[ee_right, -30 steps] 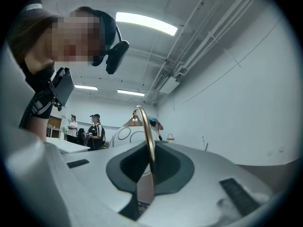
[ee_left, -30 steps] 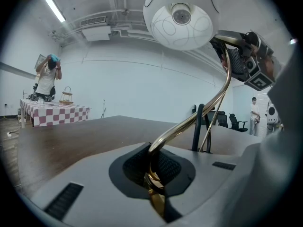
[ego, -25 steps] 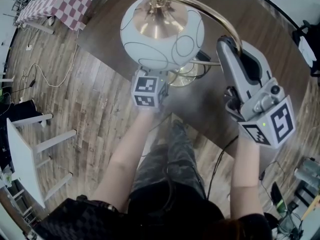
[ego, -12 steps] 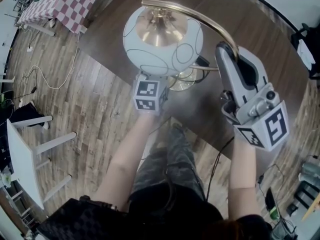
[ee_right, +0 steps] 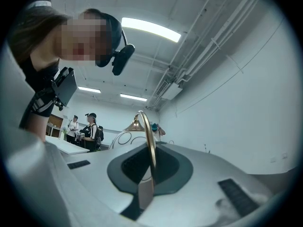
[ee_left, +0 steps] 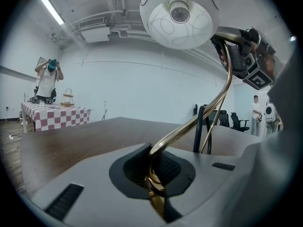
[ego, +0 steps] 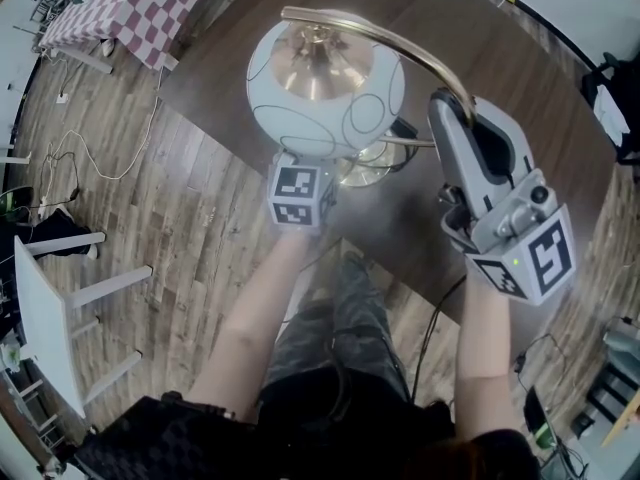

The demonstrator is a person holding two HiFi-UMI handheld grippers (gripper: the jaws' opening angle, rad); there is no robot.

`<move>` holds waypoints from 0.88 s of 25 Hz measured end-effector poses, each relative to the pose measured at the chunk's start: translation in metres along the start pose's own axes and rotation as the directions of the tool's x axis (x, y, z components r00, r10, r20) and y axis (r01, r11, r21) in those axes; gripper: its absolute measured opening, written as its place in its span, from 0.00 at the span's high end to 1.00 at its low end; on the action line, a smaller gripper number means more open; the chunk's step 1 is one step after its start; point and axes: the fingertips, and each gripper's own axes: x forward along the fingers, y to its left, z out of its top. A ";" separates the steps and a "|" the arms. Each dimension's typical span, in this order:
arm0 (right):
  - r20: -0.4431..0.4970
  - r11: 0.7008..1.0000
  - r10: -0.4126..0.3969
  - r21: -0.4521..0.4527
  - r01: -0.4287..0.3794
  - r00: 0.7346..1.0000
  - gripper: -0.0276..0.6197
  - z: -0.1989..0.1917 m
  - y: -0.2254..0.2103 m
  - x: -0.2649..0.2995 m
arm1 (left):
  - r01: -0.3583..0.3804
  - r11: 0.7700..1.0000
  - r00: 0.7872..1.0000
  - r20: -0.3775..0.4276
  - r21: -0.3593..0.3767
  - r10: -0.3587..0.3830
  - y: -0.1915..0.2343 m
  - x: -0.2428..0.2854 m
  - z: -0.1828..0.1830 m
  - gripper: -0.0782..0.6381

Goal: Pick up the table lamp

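Gripping the lamp (ego: 325, 78) by its brass stem, the left gripper (ee_left: 154, 174) is clamped low near the base, and the right gripper (ee_right: 147, 174) is clamped higher on the curve. The lamp is at the near edge of the table (ego: 520, 58).

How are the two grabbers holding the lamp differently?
The left gripper clamps the table lamp's brass arm low, tucked under the globe shade. The right gripper clamps it higher, beside the shade. From the head view, only the left gripper's marker cube shows, while the right gripper shows whole. Both are shut on that same arm.
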 end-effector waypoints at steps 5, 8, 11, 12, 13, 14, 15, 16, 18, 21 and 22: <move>0.016 1.000 0.003 0.012 -0.003 1.000 0.96 0.005 0.004 -0.002 | 0.002 1.000 1.000 0.000 0.011 -0.002 0.000 -0.006 0.003 0.89; 0.022 1.000 0.005 0.020 -0.006 1.000 0.95 0.007 0.003 -0.003 | 0.007 1.000 1.000 -0.005 0.016 -0.007 -0.002 -0.006 0.006 0.89; 0.026 1.000 0.012 0.028 -0.013 1.000 0.95 0.012 -0.001 -0.001 | 0.010 1.000 1.000 -0.012 0.018 -0.010 -0.005 -0.006 0.010 0.89; 0.028 0.999 0.017 0.030 -0.018 0.999 0.95 0.015 -0.002 0.000 | 0.010 1.000 1.000 -0.012 0.018 -0.010 -0.005 -0.006 0.013 0.89; 0.030 0.999 0.022 0.031 -0.023 0.999 0.96 0.018 -0.002 0.001 | 0.009 1.000 1.000 -0.013 0.018 -0.009 -0.005 -0.006 0.016 0.89; 0.033 0.999 0.026 0.033 -0.028 0.999 0.95 0.021 -0.003 0.002 | 0.008 1.000 1.000 -0.013 0.018 -0.008 -0.005 -0.006 0.019 0.89; 0.036 0.999 0.030 0.034 -0.032 0.999 0.96 0.024 -0.004 0.004 | 0.007 1.000 1.000 -0.013 0.017 -0.007 -0.005 -0.006 0.022 0.89; 0.037 0.999 0.034 0.036 -0.035 0.999 0.96 0.027 -0.005 0.006 | 0.007 1.000 1.000 -0.014 0.015 -0.007 -0.005 -0.006 0.025 0.89; 0.037 0.998 0.039 0.041 -0.040 0.999 0.96 0.031 -0.007 0.009 | 0.006 1.000 1.000 -0.016 0.011 -0.006 -0.005 -0.006 0.029 0.89; 0.034 0.998 0.047 0.046 -0.048 0.998 0.96 0.036 -0.009 0.013 | -0.001 1.000 1.000 -0.017 0.010 0.001 -0.002 -0.007 0.035 0.89; 0.032 0.998 0.049 0.045 -0.050 0.998 0.96 0.037 -0.009 0.014 | -0.003 1.000 1.000 -0.018 0.010 0.003 -0.001 -0.007 0.037 0.89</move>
